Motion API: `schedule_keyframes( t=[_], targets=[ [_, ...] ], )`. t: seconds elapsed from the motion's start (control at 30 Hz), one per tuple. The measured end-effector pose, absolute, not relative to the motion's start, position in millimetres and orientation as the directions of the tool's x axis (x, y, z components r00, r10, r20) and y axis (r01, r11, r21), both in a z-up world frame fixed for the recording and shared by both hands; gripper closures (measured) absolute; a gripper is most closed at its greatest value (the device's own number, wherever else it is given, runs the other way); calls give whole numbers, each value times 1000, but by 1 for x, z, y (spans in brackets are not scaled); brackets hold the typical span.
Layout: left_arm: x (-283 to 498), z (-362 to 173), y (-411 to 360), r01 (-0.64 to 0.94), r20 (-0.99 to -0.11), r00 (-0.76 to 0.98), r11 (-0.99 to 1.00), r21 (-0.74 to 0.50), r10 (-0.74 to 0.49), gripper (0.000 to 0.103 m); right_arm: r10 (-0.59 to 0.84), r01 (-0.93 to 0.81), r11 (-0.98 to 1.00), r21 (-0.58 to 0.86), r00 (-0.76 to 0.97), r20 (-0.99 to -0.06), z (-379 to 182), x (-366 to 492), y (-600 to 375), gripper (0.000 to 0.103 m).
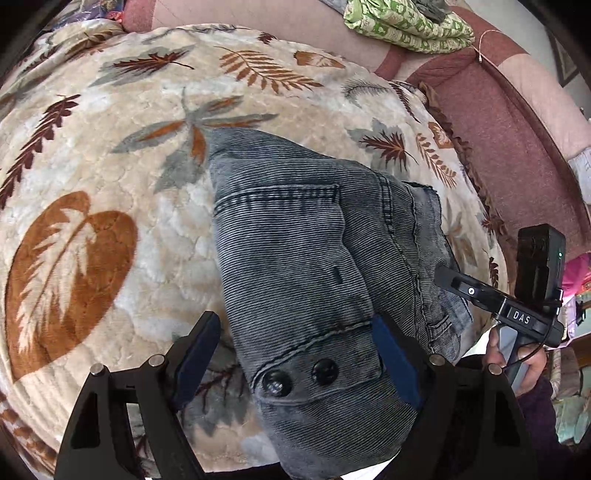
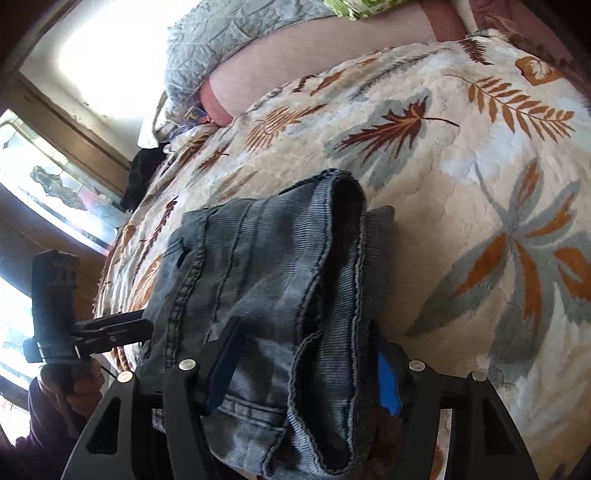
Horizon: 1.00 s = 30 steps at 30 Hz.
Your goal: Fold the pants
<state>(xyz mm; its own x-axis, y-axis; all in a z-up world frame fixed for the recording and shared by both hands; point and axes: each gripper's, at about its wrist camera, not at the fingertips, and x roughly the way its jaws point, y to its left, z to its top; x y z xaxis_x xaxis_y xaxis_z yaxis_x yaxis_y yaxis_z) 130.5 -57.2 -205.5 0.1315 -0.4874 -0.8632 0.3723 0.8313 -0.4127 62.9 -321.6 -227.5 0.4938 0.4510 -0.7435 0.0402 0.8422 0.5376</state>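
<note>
Meanwhile, a pair of faded blue-grey corduroy pants [image 1: 295, 236] lies folded into a thick bundle on a bed covered by a cream plush blanket [image 1: 110, 229] printed with rust, brown and grey leaves. Fine ribbing runs across the cloth; a stitched back pocket faces up, and two dark buttons sit on the waistband nearest the left wrist camera. From the right wrist view the layered leg hems [image 2: 343, 192] stack at the far end, seams pale against the darker nap.

The left gripper [image 1: 295, 354] straddles the waistband with its jaws wide; the right pad meets the cloth, the left pad stands clear over the blanket. The right gripper [image 2: 306, 362] brackets the opposite end, its jaws parted around the bundle, and whether the pads press on the fabric is hard to tell. A hand [image 1: 524, 365] in a dark sleeve holds the right gripper's handle. Green patterned bedding [image 1: 406, 22] sits at the bed's far side.
</note>
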Motion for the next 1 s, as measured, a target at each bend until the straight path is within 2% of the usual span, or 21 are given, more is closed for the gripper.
schedule_keyframes(
  t=[0.17, 0.3, 0.4, 0.67, 0.7, 0.8, 0.83, 0.9, 0.93, 0.97, 1.0],
  targets=[
    [135, -208, -66, 377, -860, 127, 826, -418, -494, 19, 466, 42, 830, 556, 494, -734, -230, 67, -323, 35],
    [131, -205, -67, 394, -859, 157, 829, -398, -487, 26, 482, -39, 839, 542, 514, -709, -220, 64, -314, 45],
    [131, -206, -67, 396, -860, 162, 830, -393, -485, 27, 475, -24, 841, 541, 513, -715, -223, 65, -316, 47],
    [135, -211, -75, 384, -875, 156, 844, -373, -458, 22, 471, 22, 834, 552, 494, -731, -231, 72, -318, 42],
    [134, -210, -75, 386, -872, 163, 844, -374, -461, 22, 477, 3, 834, 551, 497, -725, -229, 72, -316, 44],
    [131, -209, -74, 404, -870, 186, 843, -356, -457, 29, 458, -48, 857, 512, 525, -717, -221, 66, -312, 62],
    [130, -208, -73, 409, -869, 191, 842, -353, -457, 30, 444, -49, 867, 496, 529, -723, -221, 65, -311, 64],
    [132, -209, -74, 403, -871, 189, 845, -352, -453, 29, 444, -8, 859, 511, 509, -738, -228, 69, -316, 65],
    [133, -210, -75, 399, -875, 187, 848, -348, -447, 29, 454, 9, 848, 529, 501, -737, -231, 71, -319, 61],
    [134, -212, -77, 395, -877, 183, 851, -347, -444, 24, 466, 22, 837, 547, 494, -734, -233, 73, -321, 60],
    [135, -214, -79, 394, -878, 178, 849, -351, -445, 20, 469, 33, 832, 554, 492, -734, -235, 74, -322, 50]
  ],
)
